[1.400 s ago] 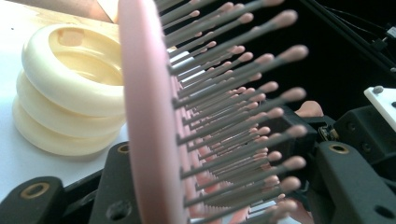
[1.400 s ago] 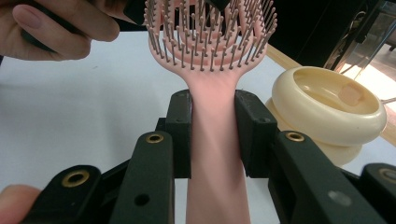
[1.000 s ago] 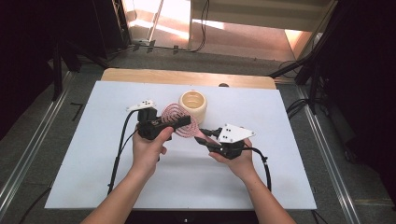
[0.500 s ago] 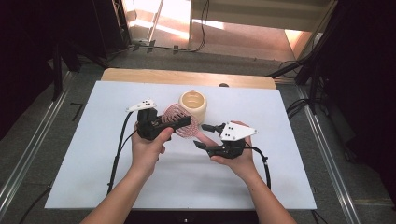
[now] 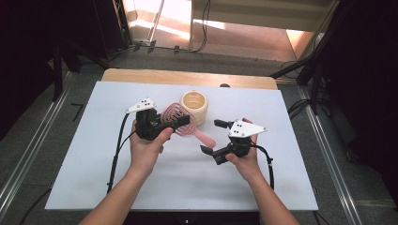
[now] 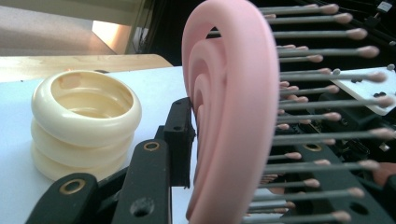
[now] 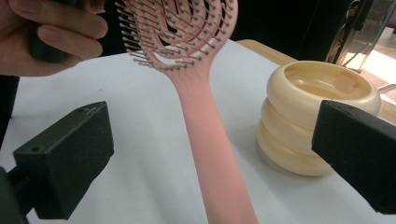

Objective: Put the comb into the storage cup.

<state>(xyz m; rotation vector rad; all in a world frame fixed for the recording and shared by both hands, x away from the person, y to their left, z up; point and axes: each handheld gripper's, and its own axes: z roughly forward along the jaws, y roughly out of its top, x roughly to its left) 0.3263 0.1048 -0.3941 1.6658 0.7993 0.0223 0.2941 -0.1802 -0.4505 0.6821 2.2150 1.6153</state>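
On the white desk [image 5: 141, 187], a pink hairbrush [image 5: 180, 123] is held up by its head in the left gripper [image 5: 180, 123], whose fingers [image 6: 180, 140] are clamped tight on the rim of the head; the bristles are seen pointing sideways in the left gripper view. The left hand [image 5: 148, 145] is wrapped around the gripper body, with the forearm reaching in from the lower edge of the high view and angled slightly rightwards. The brush's handle slants down toward the right gripper [image 5: 216, 137]. That gripper's fingers [image 7: 65, 158] have just been opening and are now spread wide, with the handle passing between them untouched. The right hand [image 5: 244, 157] is held level, pointing leftwards. A cream ribbed holder [image 5: 195, 105] stands just behind the brush.
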